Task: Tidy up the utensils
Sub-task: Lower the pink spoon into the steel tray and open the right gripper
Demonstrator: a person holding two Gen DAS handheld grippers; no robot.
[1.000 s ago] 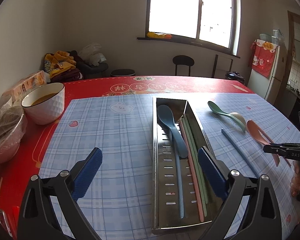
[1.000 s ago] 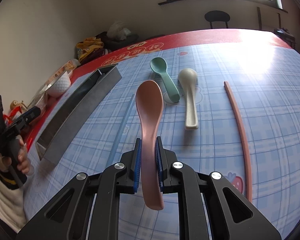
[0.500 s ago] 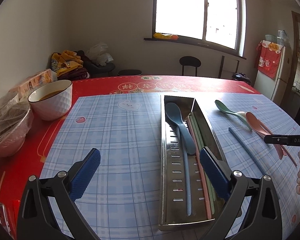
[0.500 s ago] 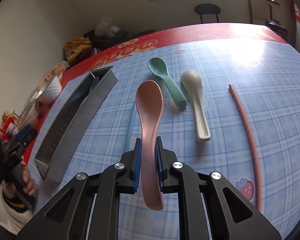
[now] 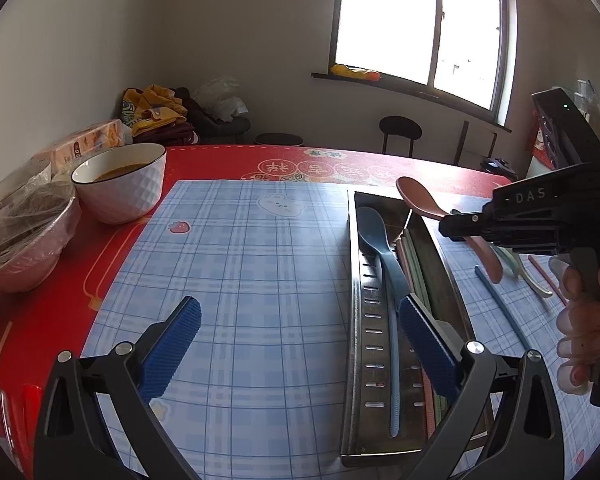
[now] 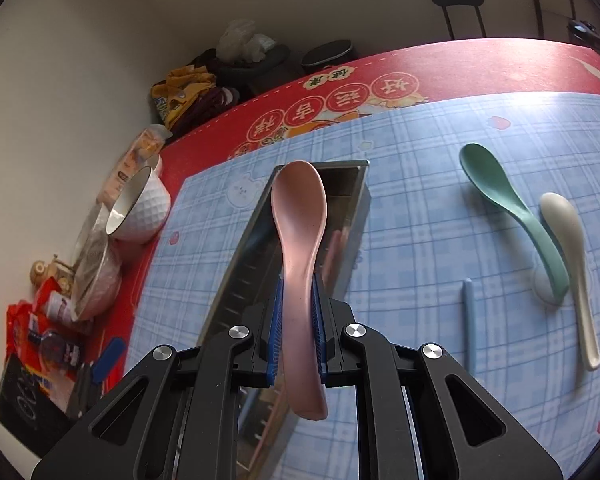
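The right claw (image 6: 297, 334) is clamped on the pink spoon (image 6: 300, 240) by its handle, bowl above the tray's (image 6: 236, 276) far end. Lower it flat beside the blue spoon (image 5: 380, 248), then release. The left claw (image 5: 298, 344) hangs wide and empty at the tray's near end.

On the side of the right gripper (image 5: 460, 227), up and to the right of my left fingers (image 5: 428, 340), I read "DAS" in pale letters. Beyond the fingers, the red tablecloth (image 5: 228, 160) carries round medallions, each with 1 Chinese character, too distorted for me to read. The packets (image 6: 40, 332) left of my right fingers carry print I cannot make out.
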